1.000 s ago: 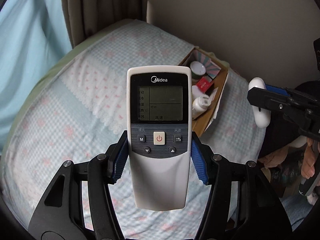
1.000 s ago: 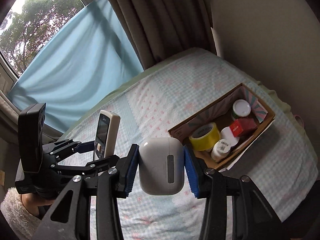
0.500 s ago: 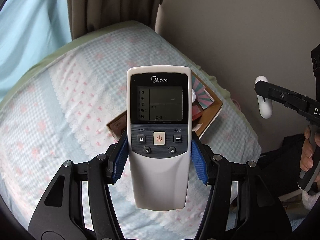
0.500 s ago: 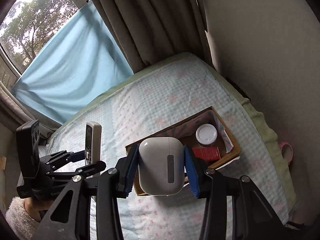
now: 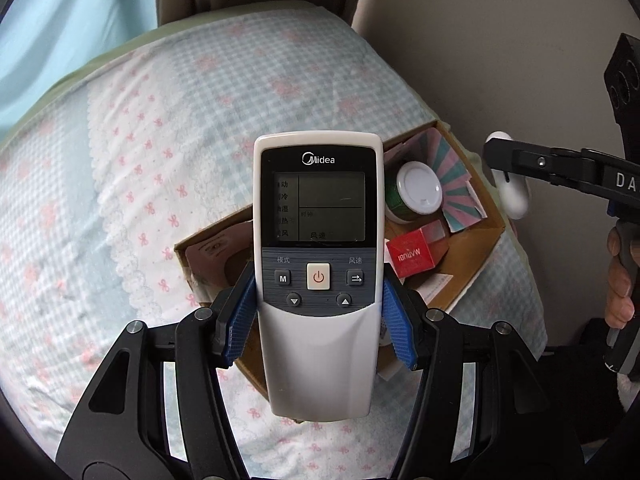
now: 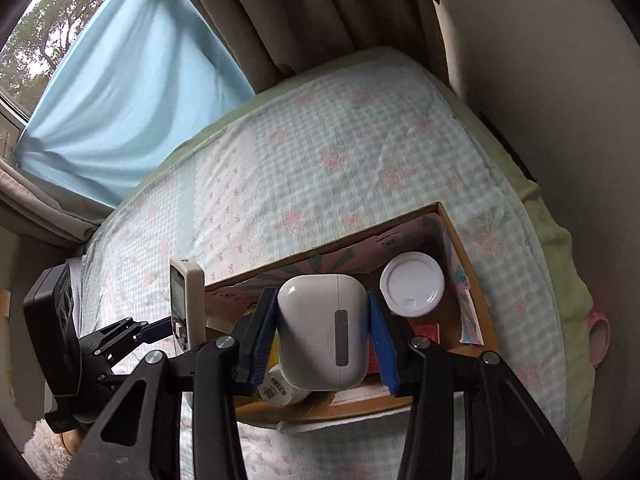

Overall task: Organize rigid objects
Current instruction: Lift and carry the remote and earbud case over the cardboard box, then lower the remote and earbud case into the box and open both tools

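Note:
My left gripper (image 5: 318, 320) is shut on a white air-conditioner remote (image 5: 318, 264), its blue pads pressing both sides, held above the left part of a cardboard box (image 5: 476, 268) on the bed. My right gripper (image 6: 322, 336) is shut on a white earbud case (image 6: 322, 332), hovering over the same cardboard box (image 6: 476, 292). In the box I see a white-lidded green jar (image 5: 418, 194), a red carton (image 5: 410, 258) and a small white bottle (image 6: 278, 390). The earbud case (image 5: 514, 196) and the remote (image 6: 186, 304) each appear in the other view.
The bed (image 5: 140, 160) has a pale blue checked cover with pink bows. A wall (image 5: 500, 60) runs close along its far side, curtains (image 6: 280, 20) hang behind. A pink tape roll (image 6: 598, 334) lies past the bed edge. A person's hand (image 5: 620, 276) grips the right tool.
Both grippers have come down and moved over the box, which now looks larger and lies under the held things. The remote and the earbud case stay gripped.

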Available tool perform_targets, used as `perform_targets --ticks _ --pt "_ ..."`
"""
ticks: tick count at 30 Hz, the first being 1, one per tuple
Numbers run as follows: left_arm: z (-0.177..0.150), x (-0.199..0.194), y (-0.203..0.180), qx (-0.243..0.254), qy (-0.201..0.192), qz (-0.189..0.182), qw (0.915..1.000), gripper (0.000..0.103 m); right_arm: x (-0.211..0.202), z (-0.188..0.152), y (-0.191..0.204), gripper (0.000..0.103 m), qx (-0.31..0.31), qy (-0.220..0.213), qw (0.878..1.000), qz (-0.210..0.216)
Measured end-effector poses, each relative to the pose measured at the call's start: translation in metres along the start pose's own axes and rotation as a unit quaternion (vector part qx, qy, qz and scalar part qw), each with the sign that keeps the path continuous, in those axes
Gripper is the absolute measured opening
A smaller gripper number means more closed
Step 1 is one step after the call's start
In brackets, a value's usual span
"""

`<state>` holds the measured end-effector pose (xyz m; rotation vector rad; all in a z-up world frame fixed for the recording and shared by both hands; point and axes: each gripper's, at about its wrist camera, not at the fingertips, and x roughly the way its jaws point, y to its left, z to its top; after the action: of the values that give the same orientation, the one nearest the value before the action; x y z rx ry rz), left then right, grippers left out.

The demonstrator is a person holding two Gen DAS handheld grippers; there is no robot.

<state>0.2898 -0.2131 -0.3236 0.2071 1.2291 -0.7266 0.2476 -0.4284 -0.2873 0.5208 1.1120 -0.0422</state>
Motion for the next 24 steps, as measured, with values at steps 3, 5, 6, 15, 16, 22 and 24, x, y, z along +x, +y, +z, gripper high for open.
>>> perform_targets --ticks 3,5,6,15,16,22,24 --pt "0.001 0.016 0.006 -0.005 0.002 0.005 1.0 0.054 0.03 0.005 -0.003 0.041 -0.005 0.022 1.0 0.007" --pt "-0.001 0.023 0.007 -0.005 0.003 0.006 1.0 0.054 0.049 0.007 -0.002 0.041 -0.008 0.038 0.999 0.006" --pt "-0.001 0.027 0.006 -0.003 0.003 0.007 1.0 0.054 0.058 0.007 -0.002 0.041 -0.011 0.045 0.999 0.005" --pt "-0.008 0.045 0.004 0.009 -0.002 0.022 0.9997 0.054 0.1 0.003 0.0 0.041 -0.022 0.092 0.996 0.005" --pt "-0.009 0.044 0.002 0.013 -0.003 0.023 0.9997 0.054 0.103 0.003 -0.001 0.041 -0.02 0.097 0.995 0.006" --pt "-0.011 0.045 0.001 0.015 0.01 0.041 0.999 0.074 0.116 0.003 -0.001 0.049 -0.014 0.122 0.992 0.004" --pt "-0.012 0.039 0.002 0.007 0.002 0.028 0.9996 0.102 0.114 0.005 -0.004 0.087 0.001 0.119 0.993 0.003"
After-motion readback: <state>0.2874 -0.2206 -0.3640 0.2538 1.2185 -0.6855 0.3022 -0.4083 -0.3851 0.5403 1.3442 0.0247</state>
